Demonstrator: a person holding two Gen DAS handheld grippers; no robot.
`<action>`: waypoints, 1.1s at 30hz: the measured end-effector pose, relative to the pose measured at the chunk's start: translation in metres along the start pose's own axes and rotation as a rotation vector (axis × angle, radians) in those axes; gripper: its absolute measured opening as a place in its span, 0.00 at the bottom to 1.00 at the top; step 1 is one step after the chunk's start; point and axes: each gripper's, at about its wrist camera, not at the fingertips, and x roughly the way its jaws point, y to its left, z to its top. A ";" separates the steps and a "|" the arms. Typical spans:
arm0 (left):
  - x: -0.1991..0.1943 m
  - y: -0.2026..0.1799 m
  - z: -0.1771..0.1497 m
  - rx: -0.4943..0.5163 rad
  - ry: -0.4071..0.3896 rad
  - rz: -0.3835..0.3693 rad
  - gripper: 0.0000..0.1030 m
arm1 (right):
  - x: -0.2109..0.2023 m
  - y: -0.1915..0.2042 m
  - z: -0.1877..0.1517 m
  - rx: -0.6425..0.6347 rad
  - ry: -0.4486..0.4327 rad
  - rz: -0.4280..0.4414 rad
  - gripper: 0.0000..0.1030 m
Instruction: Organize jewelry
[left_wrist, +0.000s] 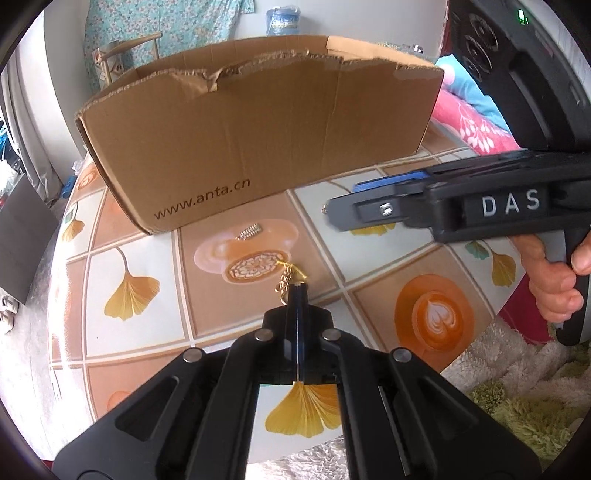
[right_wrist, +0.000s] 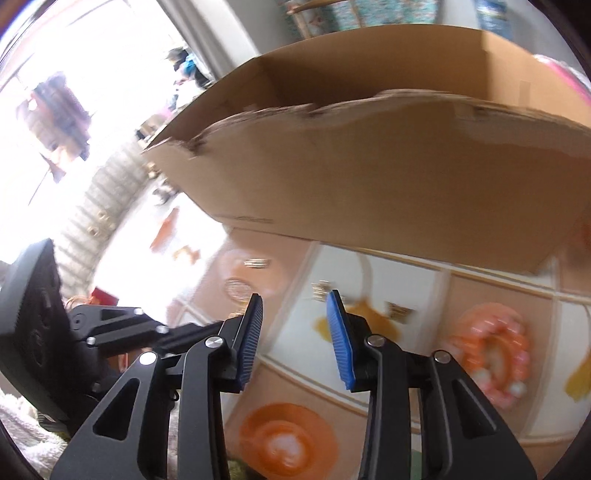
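Gold chain pinched by the left gripper, big box just behind it.

The big cardboard box (left_wrist: 258, 122) stands open at the back of the tiled table (left_wrist: 125, 354). The left gripper (left_wrist: 297, 286) is squeezed all the way closed on one end of the gold chain (left_wrist: 285, 280), and the rest of the chain lies on the table on the box side of the tips, so the box is straight ahead. The right gripper (right_wrist: 295, 325) is part open with nothing in it; a small gold piece (right_wrist: 320, 289) lies just past its tips.
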 end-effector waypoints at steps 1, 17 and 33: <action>0.000 0.000 0.000 -0.003 -0.005 -0.003 0.00 | 0.004 0.004 0.001 -0.016 0.012 0.008 0.31; -0.006 0.009 -0.012 -0.021 -0.030 -0.031 0.00 | 0.044 0.049 0.019 -0.342 0.148 -0.053 0.13; -0.010 0.011 -0.017 -0.014 -0.040 -0.035 0.00 | 0.017 0.040 0.006 -0.366 0.124 -0.294 0.08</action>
